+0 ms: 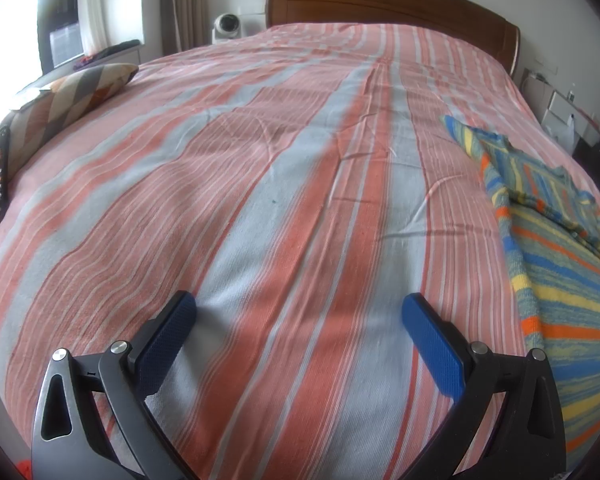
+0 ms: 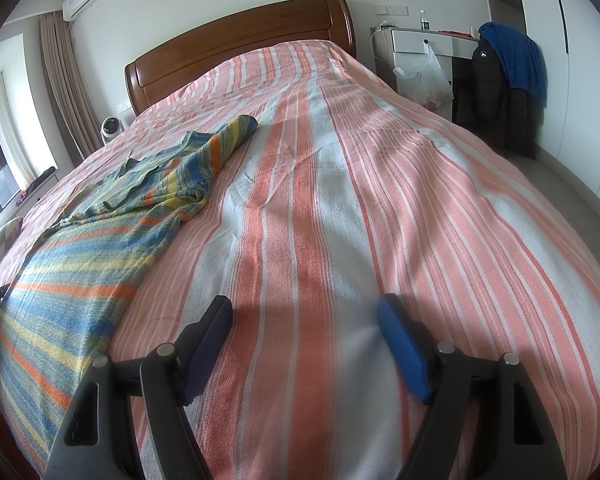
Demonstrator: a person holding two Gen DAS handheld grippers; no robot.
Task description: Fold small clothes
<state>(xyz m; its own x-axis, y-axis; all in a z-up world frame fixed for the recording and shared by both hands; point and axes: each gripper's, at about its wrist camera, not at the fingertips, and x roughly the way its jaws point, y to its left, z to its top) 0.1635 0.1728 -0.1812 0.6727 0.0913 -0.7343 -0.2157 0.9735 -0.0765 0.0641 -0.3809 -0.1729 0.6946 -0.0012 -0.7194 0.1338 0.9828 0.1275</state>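
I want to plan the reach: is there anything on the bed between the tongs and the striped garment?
Nothing visible. Only bare bedspread lies between the open right tongs and the striped garment, and between the open left tongs and it.

My left wrist view sits low over the foot of the bed, looking up the striped bedspread to the headboard. My right wrist view faces the same way from further right. Both share the headboard and the striped garment, between the two views
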